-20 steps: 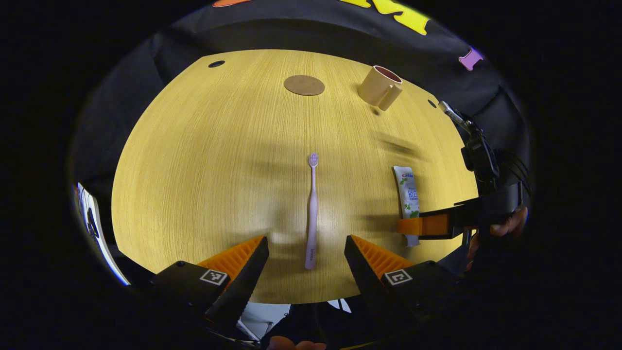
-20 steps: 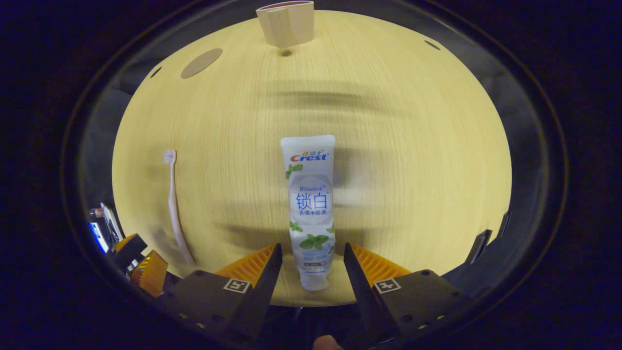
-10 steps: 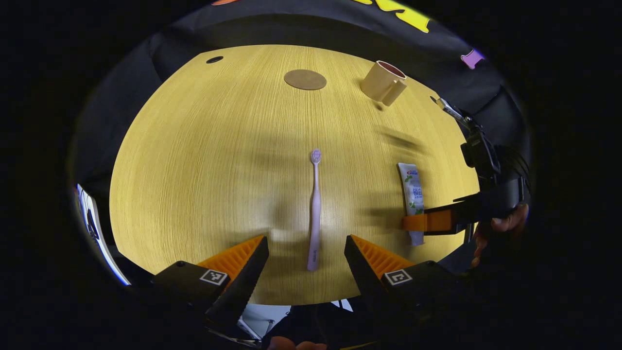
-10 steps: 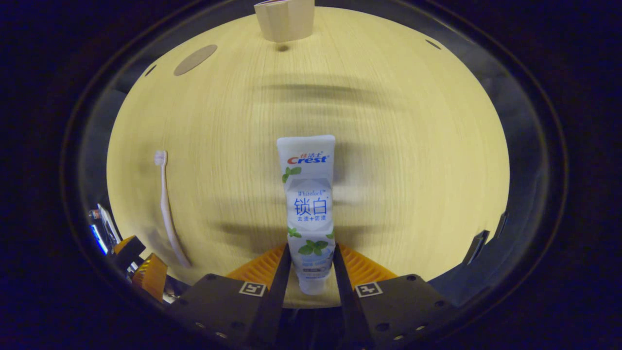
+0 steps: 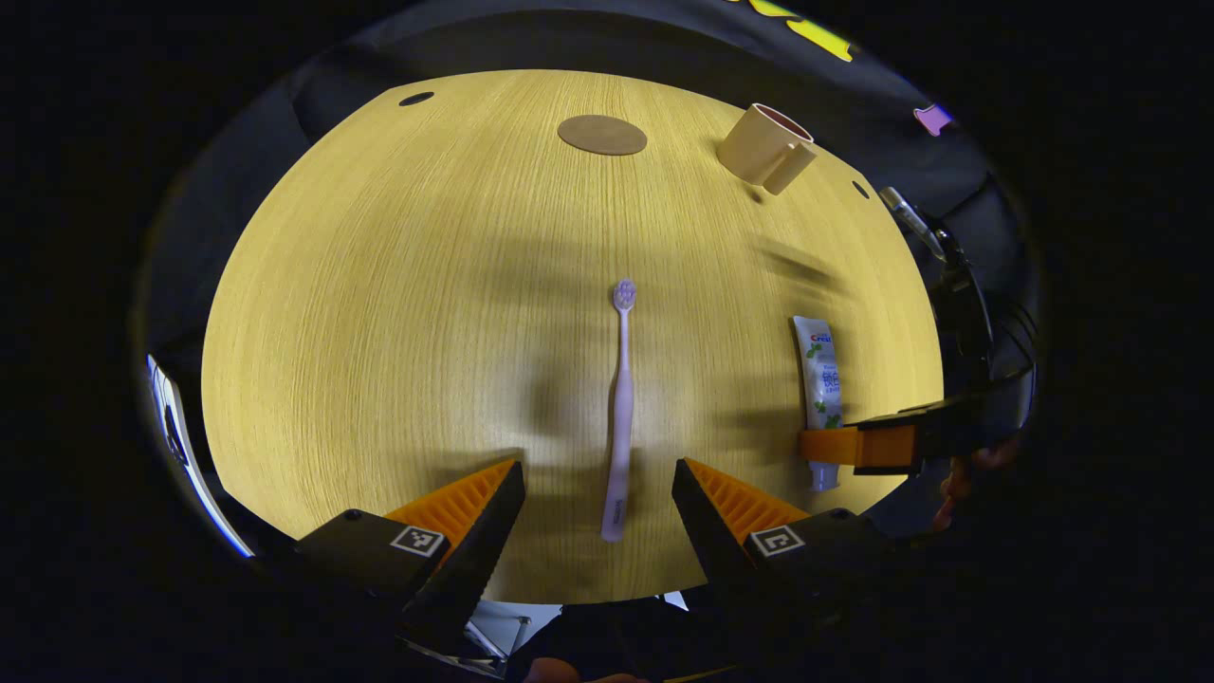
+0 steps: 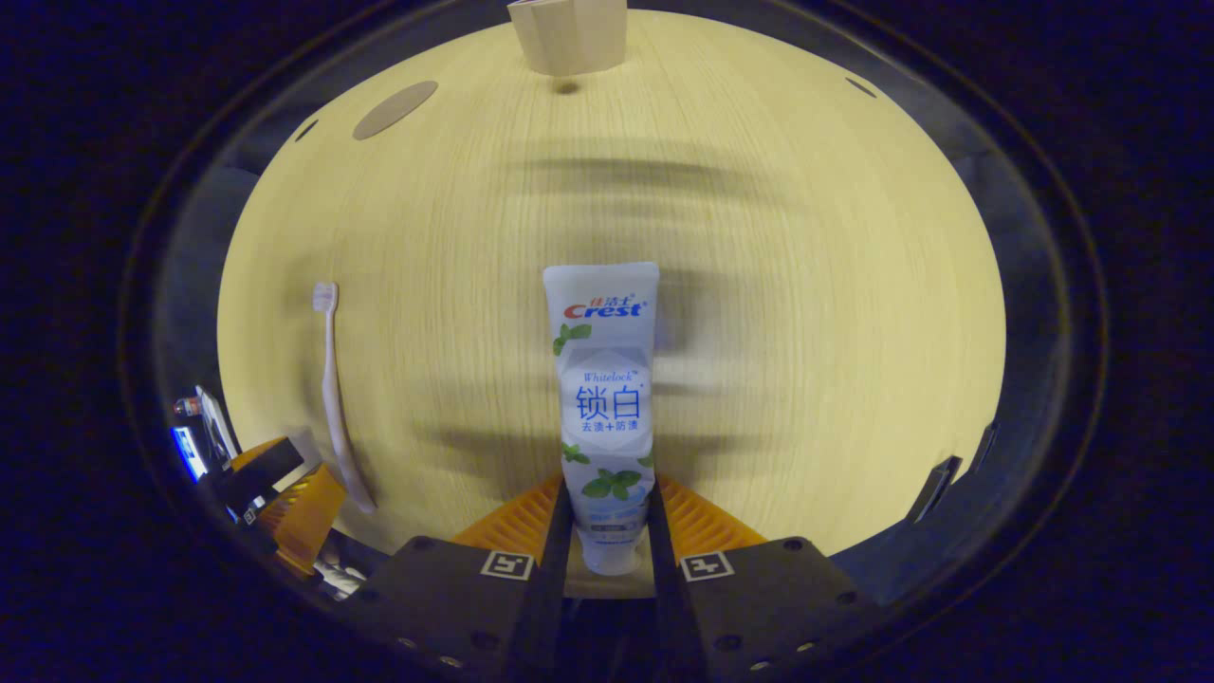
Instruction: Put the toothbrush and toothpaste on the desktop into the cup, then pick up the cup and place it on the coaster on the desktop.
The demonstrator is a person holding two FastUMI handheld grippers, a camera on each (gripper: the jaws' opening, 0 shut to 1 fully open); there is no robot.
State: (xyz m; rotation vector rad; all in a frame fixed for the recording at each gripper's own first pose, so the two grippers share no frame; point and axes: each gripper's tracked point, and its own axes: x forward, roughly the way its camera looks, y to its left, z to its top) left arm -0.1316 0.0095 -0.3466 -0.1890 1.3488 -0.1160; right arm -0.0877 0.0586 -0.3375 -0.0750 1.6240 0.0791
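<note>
White toothpaste [image 6: 607,398] lay flat on the wooden desk [image 6: 806,285], pinched near its cap end by the right tongs [image 6: 603,531]. Pale toothbrush [image 5: 621,408] lay between the wide-open left tongs [image 5: 599,507], untouched. Cup [image 5: 766,149] and coaster [image 5: 602,135] well apart, at the far edge. Risk: soft tube could bend or slip from so low a grip when lifted.
</note>
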